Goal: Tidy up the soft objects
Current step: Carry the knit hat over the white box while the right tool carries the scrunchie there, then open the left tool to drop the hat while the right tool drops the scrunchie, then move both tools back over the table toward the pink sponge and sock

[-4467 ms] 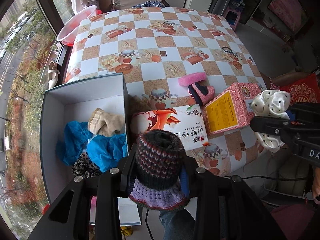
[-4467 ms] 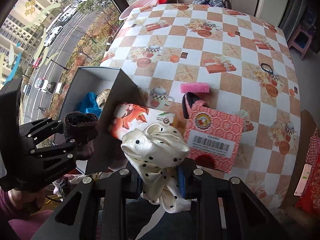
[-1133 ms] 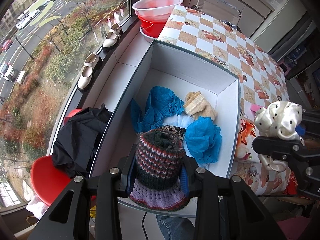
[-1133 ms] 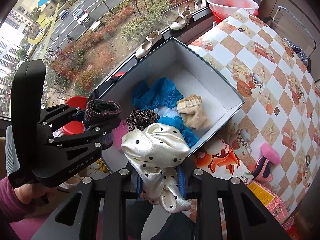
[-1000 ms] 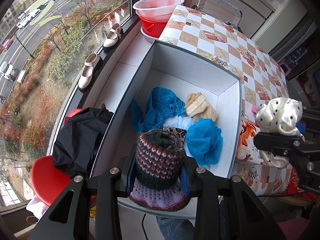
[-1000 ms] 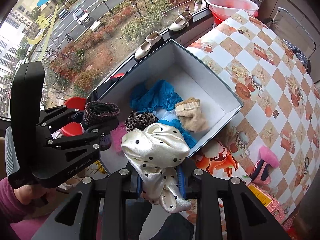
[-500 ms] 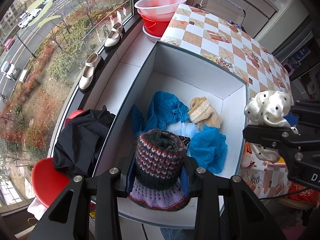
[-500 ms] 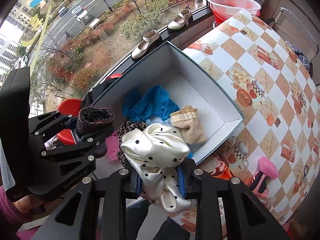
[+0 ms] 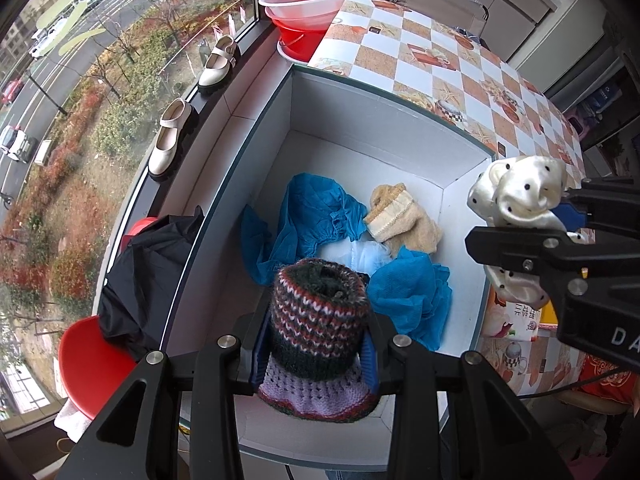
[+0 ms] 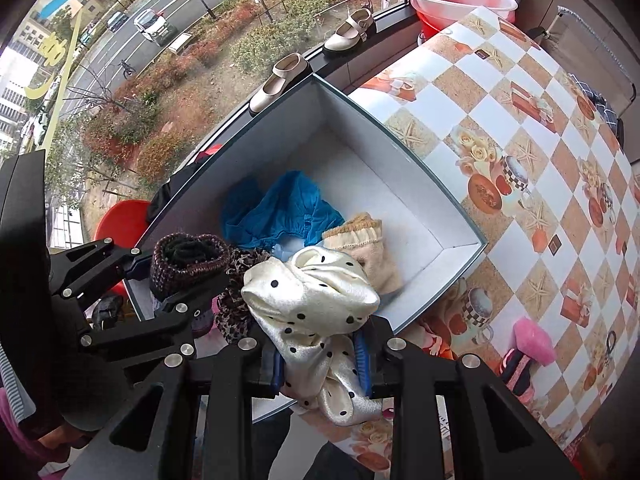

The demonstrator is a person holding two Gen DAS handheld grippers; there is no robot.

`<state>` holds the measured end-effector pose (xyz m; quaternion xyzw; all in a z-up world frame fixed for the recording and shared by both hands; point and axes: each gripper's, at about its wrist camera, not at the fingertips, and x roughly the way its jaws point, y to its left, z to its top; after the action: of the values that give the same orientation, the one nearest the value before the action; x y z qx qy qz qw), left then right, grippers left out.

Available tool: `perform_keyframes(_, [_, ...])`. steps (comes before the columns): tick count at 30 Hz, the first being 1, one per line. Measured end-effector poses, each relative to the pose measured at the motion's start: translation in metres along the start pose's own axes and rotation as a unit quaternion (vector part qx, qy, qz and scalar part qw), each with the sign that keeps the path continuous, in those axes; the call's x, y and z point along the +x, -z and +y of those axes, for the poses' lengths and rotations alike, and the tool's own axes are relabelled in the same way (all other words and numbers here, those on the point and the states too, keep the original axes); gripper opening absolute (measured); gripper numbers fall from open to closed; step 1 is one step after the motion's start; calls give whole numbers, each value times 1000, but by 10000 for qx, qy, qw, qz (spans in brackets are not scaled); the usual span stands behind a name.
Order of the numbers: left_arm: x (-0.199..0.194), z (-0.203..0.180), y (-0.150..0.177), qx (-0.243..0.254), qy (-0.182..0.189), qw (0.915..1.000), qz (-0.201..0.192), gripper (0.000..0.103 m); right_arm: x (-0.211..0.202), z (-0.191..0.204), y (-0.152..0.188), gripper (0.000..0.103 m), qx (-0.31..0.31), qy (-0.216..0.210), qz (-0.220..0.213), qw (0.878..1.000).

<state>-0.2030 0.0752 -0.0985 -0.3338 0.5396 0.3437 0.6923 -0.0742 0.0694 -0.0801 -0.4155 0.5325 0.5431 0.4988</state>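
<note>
Both claws loaded over the box; the drop-in step is in hand.

We read, left to right: left claw clamped on the striped knitted wool hat, right claw clamped on the cream polka-dot satin cloth, both above the open white cardboard box holding blue cloths. Next, we judge: lower, release inside. Checkered-cloth table beside a window; pink slipper remains out.

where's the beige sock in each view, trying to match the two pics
Left wrist: the beige sock lies inside the box, right of centre, beside the blue fabric.
Right wrist: the beige sock sits at frame centre, partly behind the polka-dot cloth.
Shared landmark: the cream shoes on the window ledge.
</note>
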Motion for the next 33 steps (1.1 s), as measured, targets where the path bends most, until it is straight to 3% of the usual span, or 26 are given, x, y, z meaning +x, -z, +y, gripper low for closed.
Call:
perform_keyframes(5, [3,0,-1,-30,5,10000,47,41,1,0,-3,28,12,-16,-1,10000])
perform_keyframes(7, [4,-1,-3,-46,54,9999,71,48,3,0,-5,28,48,-97,-16,9999])
perform_keyframes(9, [4,-1,-3,-62,125,9999,53,69,3,-1,-7,33,115,-218,-36,9997])
perform_keyframes(11, [2,-1,-3,-74,235,9997,68,83,1,-3,-8,77,206,-254,-96,9994])
perform_keyframes(13, [1,-4,-3,-44,214,9997,115,83,-4,-6,-8,89,294,-187,-181,9992])
perform_keyframes(17, [-6,-10,-5,18,263,9996,113,87,-16,-22,-6,89,603,-52,-161,9980])
perform_keyframes(20, [-17,-22,-11,113,425,9990,74,90,-38,-45,4,89,924,-203,-257,9952])
perform_keyframes(25, [-39,-64,-28,505,870,9949,-1,93,-81,-101,33,89,1244,-29,-327,9917])
perform_keyframes(26, [-41,-75,-31,597,900,9942,-7,93,-87,-115,39,93,1307,42,-313,9909])
perform_keyframes(28, [-43,-96,-36,747,928,9929,11,93,-92,-148,52,103,1453,188,-203,9890])
perform_keyframes(33, [-33,-141,-43,949,981,9902,285,94,-68,-227,79,103,1870,243,372,9814])
